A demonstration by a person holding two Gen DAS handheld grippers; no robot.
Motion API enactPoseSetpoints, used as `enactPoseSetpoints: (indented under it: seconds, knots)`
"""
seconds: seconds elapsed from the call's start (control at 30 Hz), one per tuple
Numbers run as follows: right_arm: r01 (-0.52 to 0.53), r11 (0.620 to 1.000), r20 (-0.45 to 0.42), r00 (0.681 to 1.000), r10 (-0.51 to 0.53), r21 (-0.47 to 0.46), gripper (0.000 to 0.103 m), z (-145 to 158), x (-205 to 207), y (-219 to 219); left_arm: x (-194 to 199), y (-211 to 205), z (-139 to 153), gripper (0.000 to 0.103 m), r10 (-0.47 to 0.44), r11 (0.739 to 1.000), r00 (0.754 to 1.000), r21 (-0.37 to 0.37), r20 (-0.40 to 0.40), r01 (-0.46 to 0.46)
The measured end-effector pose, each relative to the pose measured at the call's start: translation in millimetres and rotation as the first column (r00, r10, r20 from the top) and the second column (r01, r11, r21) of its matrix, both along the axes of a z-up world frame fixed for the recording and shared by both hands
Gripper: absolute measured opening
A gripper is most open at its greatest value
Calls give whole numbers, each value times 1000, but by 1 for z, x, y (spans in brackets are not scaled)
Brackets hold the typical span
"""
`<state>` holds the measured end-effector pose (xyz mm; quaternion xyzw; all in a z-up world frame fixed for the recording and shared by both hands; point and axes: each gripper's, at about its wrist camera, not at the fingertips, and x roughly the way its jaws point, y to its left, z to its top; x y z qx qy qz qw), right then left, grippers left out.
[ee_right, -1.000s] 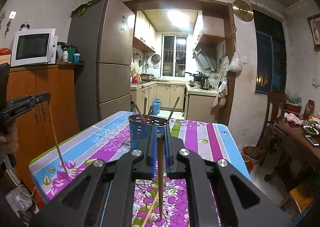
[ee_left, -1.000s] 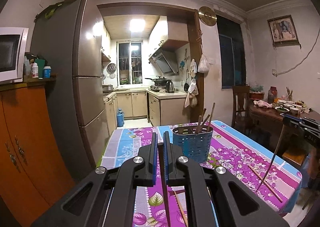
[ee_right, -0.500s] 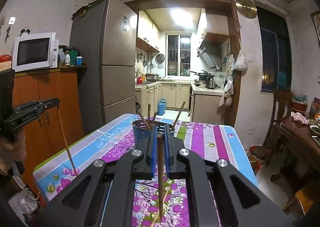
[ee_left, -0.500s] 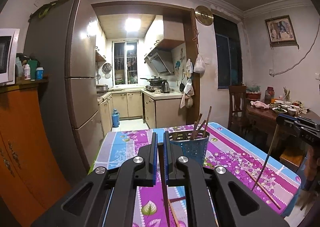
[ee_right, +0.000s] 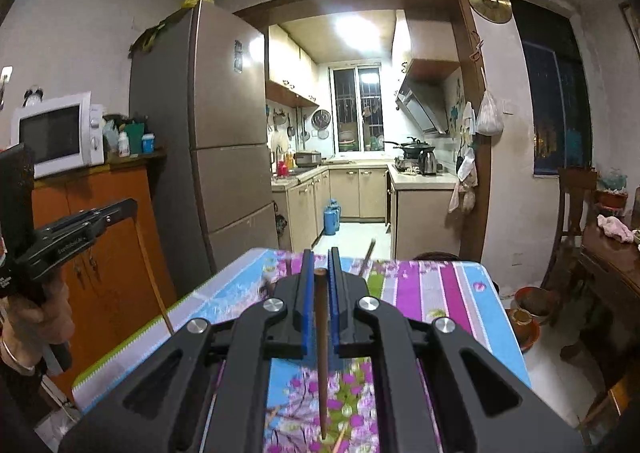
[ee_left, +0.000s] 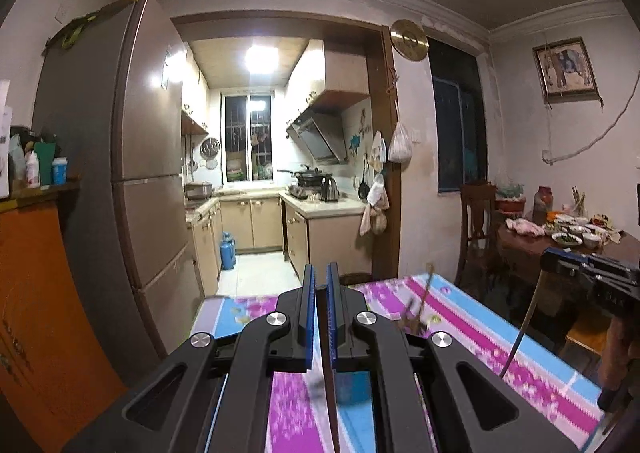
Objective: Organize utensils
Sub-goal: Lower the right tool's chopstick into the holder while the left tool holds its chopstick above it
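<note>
In the left wrist view my left gripper (ee_left: 319,277) is shut on a thin brown chopstick (ee_left: 327,377) that hangs down between its blue pads. In the right wrist view my right gripper (ee_right: 320,261) is shut on another chopstick (ee_right: 321,337), which stands upright. Each gripper also shows in the other view: the right gripper (ee_left: 547,259) with its stick dangling, and the left gripper (ee_right: 130,208) likewise. The blue utensil basket (ee_left: 352,385) is almost hidden behind my fingers. Blurred chopstick tips (ee_left: 420,305) rise from it. Both grippers hang above the floral tablecloth (ee_right: 424,285).
A tall fridge (ee_left: 144,181) and an orange cabinet (ee_right: 100,237) with a microwave (ee_right: 56,133) stand to the left. A wooden dining table (ee_left: 532,245) with dishes and a chair (ee_left: 476,221) stand to the right. The kitchen doorway lies ahead.
Both grippers rose and moved forward over the table, each keeping its chopstick. The blue basket slid down behind the fingers and mostly out of sight.
</note>
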<state>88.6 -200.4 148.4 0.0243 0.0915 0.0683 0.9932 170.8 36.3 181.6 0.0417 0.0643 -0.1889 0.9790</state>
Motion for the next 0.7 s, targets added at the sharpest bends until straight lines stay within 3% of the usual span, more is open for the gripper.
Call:
enactPoseSetpoints:
  seconds: [0.17,0.37,0.53,0.7]
  knots:
    - [11,1000,61,998,-12,12,5,37,29,-4,30,-20,38,7,10,1000,998,-19,70,-9]
    - [40,998,99,994,-44,40,6,62,76,-12,74,-50,62,7,4,998,995,-56,103,2]
    - [43,997,109,993,-50,68,6,62,108,-15,105,-74,57,7,5,999,994,-49,106,0]
    - [47,993,79,995,-55,109,5,36,131,-19,130,-86,26,7,0,998,998,-57,69,4]
